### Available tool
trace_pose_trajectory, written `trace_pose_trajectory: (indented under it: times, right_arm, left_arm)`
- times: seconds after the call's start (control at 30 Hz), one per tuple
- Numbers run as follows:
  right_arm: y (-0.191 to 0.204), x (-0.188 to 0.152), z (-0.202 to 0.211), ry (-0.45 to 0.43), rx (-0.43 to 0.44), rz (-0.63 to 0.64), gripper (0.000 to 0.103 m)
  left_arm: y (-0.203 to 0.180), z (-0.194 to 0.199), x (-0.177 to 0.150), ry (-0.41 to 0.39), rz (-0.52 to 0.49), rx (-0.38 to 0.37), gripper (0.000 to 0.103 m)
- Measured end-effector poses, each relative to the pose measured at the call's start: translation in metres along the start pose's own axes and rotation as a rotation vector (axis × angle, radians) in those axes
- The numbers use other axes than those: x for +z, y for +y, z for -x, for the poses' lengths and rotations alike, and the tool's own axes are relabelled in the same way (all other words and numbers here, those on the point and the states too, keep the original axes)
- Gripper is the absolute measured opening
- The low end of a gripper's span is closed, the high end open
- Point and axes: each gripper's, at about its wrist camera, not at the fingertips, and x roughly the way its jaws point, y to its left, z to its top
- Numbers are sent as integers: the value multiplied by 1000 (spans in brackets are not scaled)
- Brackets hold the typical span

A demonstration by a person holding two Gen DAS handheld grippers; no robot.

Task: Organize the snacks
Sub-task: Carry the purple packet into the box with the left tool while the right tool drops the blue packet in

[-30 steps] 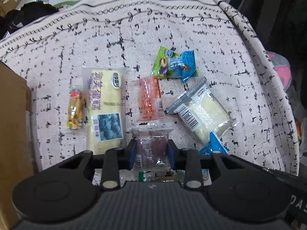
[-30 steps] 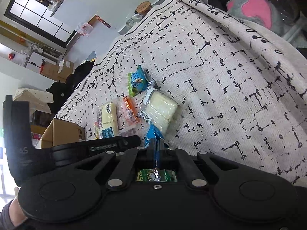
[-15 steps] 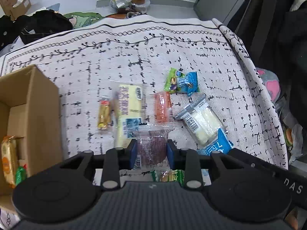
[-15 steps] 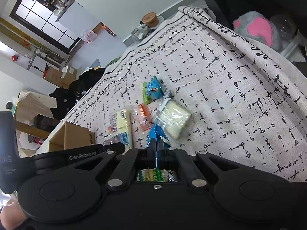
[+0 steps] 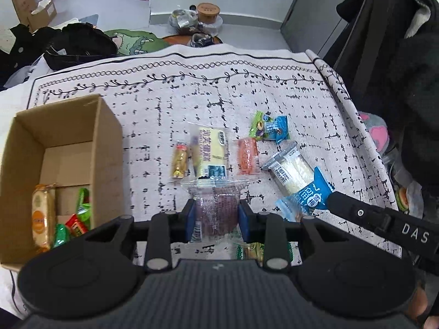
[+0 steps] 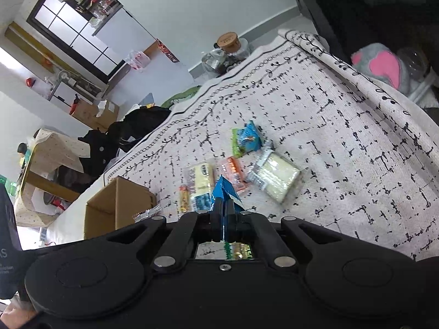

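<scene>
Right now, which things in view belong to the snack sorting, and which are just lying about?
Job:
- cardboard box
- purple snack pack in left tool
- blue plum packet in right tool
- yellow cake pack
- orange packet

Lying about:
- black bag
- pink plush toy
- wooden-lidded jar

snack packets loose on the cloth: 5 — gold stick [image 5: 179, 161], yellow bar [image 5: 212, 152], orange pack [image 5: 247, 155], green-blue pack [image 5: 269, 127], white cake pack [image 5: 290, 170]. held packets: 2 — purple one [image 5: 216, 209], blue one [image 5: 310, 197]. cardboard box [image 5: 108, 148]: 1, with roughly 4 packets inside; exact count unclear.
</scene>
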Motion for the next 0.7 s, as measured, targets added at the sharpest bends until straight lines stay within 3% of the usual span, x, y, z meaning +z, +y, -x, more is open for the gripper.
trace_pose_trajectory:
  times: [0.7]
  right_arm:
    - [71,-18,4,-27,36,98,0]
  left_arm:
    - [74,57,-13,-72,108,12,31]
